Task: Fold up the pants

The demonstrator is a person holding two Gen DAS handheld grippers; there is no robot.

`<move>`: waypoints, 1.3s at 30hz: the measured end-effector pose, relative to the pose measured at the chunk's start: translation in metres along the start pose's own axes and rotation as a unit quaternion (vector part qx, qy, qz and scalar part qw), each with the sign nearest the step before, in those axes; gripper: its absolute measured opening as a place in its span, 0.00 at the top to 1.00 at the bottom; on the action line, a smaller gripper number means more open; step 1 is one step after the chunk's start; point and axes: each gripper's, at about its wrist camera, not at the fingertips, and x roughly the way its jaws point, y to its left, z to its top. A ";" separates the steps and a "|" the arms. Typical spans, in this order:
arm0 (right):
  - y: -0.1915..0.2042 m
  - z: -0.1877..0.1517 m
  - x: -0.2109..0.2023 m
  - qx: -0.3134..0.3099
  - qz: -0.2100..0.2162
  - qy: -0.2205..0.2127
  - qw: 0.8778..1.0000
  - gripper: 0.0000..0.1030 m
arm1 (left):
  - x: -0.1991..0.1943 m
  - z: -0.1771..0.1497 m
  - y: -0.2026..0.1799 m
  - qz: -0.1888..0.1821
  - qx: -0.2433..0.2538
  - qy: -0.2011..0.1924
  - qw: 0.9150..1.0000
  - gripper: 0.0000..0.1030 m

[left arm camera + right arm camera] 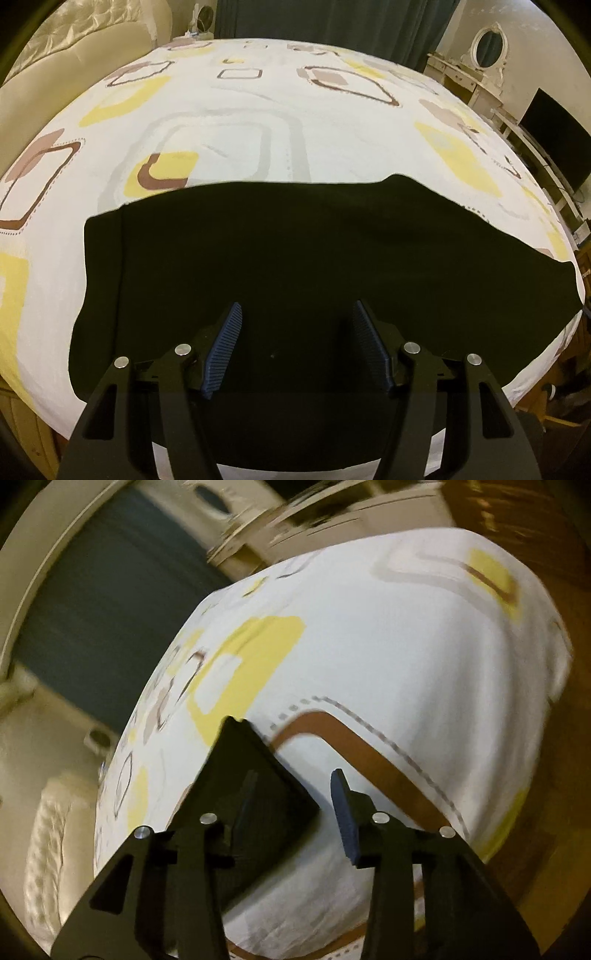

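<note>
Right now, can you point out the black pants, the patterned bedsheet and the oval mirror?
black pants (295, 251): left wrist view, middle of the flat dark fabric.
patterned bedsheet (229, 107): left wrist view, bare white area beyond the pants.
oval mirror (489, 44): left wrist view, its glass.

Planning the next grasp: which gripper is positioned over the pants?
The left gripper, open above the black pants; the right gripper mostly faces bare bedsheet.
</note>
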 end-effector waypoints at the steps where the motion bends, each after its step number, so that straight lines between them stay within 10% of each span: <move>1: 0.003 0.008 0.010 -0.010 0.024 0.022 0.999 0.55 | -0.001 0.000 0.000 0.001 0.002 -0.004 1.000 0.39; 14: 0.018 0.031 0.076 -0.060 0.080 0.143 0.985 0.31 | 0.005 -0.006 0.011 0.016 -0.014 -0.005 1.000 0.32; 17: 0.036 0.026 0.079 -0.106 0.062 0.171 0.977 0.40 | 0.005 -0.007 0.010 0.022 -0.008 -0.007 1.000 0.32; 20: 0.048 0.023 0.085 -0.135 0.044 0.201 0.969 0.81 | 0.006 -0.008 0.008 0.027 -0.003 -0.008 1.000 0.32; 25: 0.081 0.019 0.071 -0.224 -0.034 0.154 0.962 0.85 | 0.006 -0.009 0.008 0.028 -0.006 -0.010 1.000 0.31; 29: 0.053 0.023 0.084 -0.179 -0.057 0.145 0.972 0.85 | 0.006 -0.009 0.009 0.025 -0.005 -0.009 1.000 0.31; 34: 0.045 0.027 0.080 -0.144 -0.040 0.141 0.979 0.78 | 0.005 -0.008 0.009 0.024 -0.007 -0.009 1.000 0.31; 39: 0.035 0.035 0.068 -0.112 -0.007 0.147 0.983 0.45 | -0.002 -0.007 0.014 0.024 -0.015 -0.014 0.999 0.29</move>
